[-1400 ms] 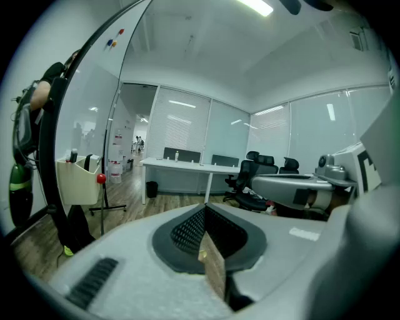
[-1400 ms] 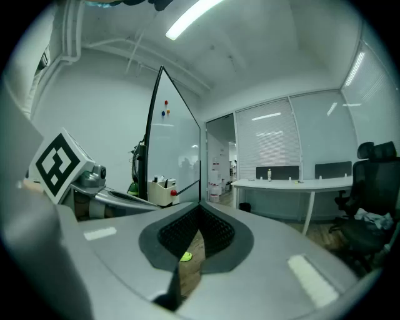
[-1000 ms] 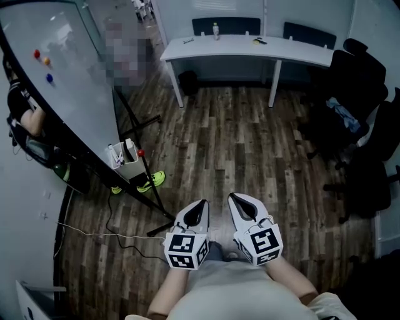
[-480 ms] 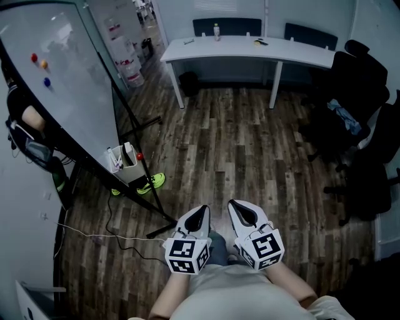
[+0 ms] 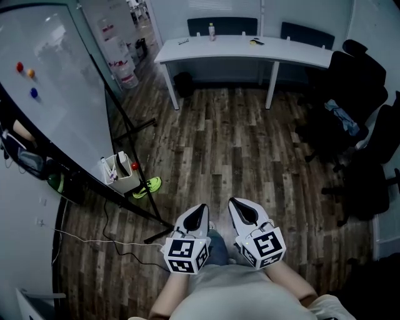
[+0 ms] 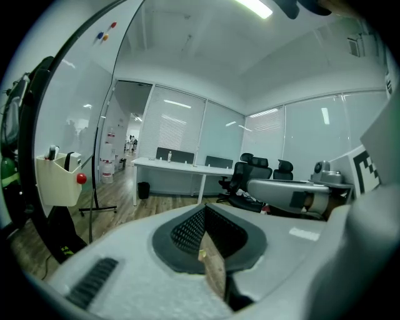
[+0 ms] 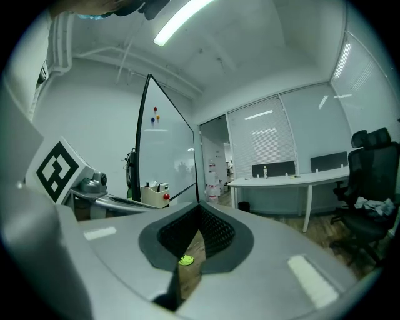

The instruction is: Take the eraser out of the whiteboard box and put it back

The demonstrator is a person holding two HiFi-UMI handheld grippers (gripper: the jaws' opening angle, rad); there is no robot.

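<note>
Left gripper and right gripper both closed tight, nothing held: turn toward the whiteboard box, spread jaws before reaching

Dark wood-plank floor, long white desk at the far end, black office chairs, ceiling strip light.

The whiteboard box is cream; beside it a lime-green shoe, beneath it a mottled brown plank floor, above it a white whiteboard.

Right hand-held gripper closed (jaws tip to tip); whiteboard box beyond, left; desk right
</note>
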